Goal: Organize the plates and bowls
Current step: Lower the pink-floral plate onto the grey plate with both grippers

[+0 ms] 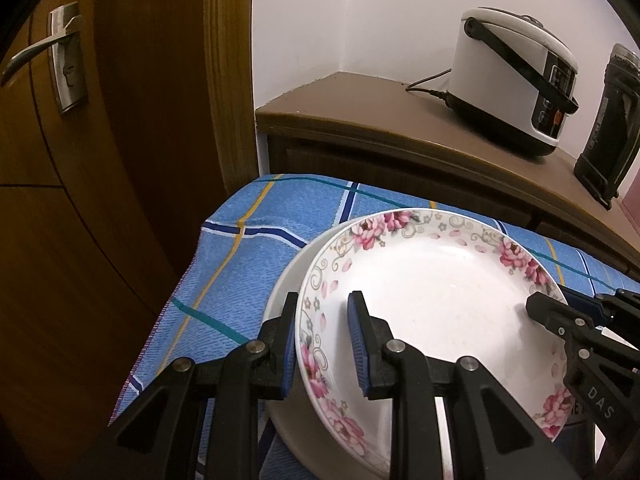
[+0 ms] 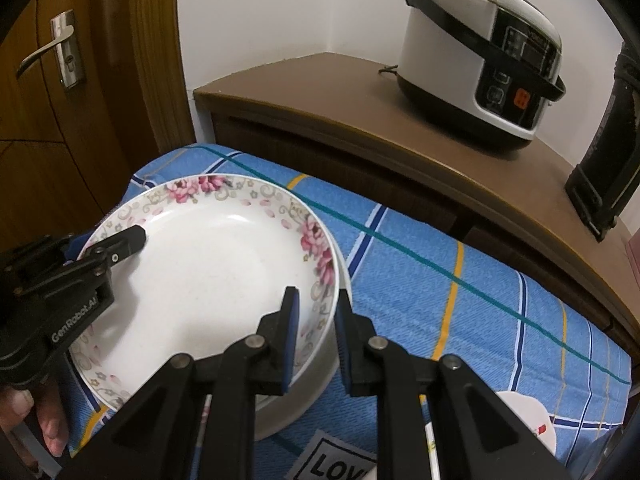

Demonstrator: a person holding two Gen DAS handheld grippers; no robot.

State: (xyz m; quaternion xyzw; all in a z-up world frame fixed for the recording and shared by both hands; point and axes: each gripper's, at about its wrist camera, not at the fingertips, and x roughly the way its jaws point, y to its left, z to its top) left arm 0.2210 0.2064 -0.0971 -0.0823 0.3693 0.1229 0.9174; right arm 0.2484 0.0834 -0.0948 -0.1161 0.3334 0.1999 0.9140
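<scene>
Covering the table, a blue checked cloth [image 2: 460, 280] bears the floral plate [image 1: 432, 292], both tongs [image 1: 324, 344] [image 2: 316, 332] clamping its rim.

Plate [image 1: 432, 300] on, apparently, bowl [image 2: 316, 368].

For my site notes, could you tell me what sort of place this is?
Probably a home kitchen or dining corner: a rice cooker on a wooden cabinet, a floral plate on a checked tablecloth, a wooden door.
</scene>
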